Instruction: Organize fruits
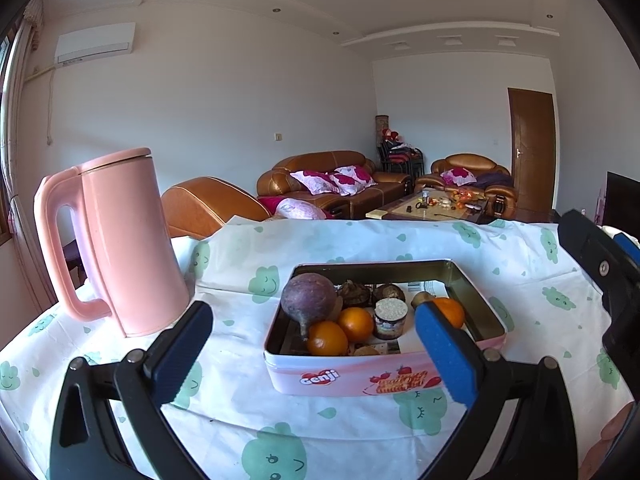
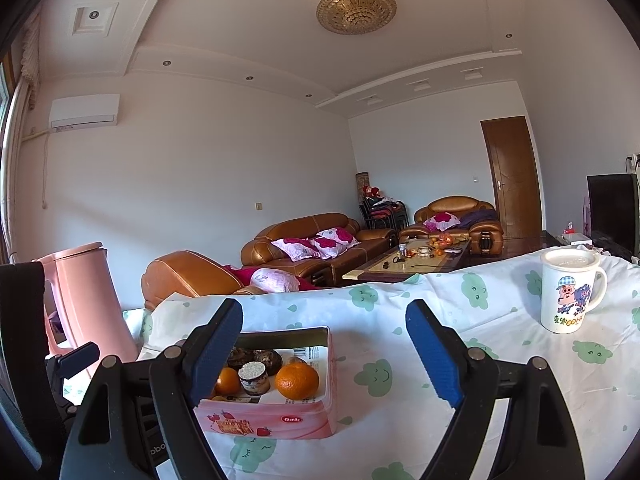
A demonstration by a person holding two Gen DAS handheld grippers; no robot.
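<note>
Here, both grippers, left [image 1: 314,354] and right [image 2: 324,354], stood wide open, empty. The pink rectangular metal tin [image 1: 476,280] held round orange fruits [image 1: 356,323]; at three o'clock one was half hidden by a blue finger [image 1: 444,356].

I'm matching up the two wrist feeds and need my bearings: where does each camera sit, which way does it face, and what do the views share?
Left wrist: sits on the left gripper, low over the clothed table, facing the pink tin of fruit; its open blue pads show, and the right gripper at the edge.
Right wrist: sits on the right gripper, further right, facing the room; its open pads show, mug to the right.
Shared: the tin, pink kettle, sofas.
</note>
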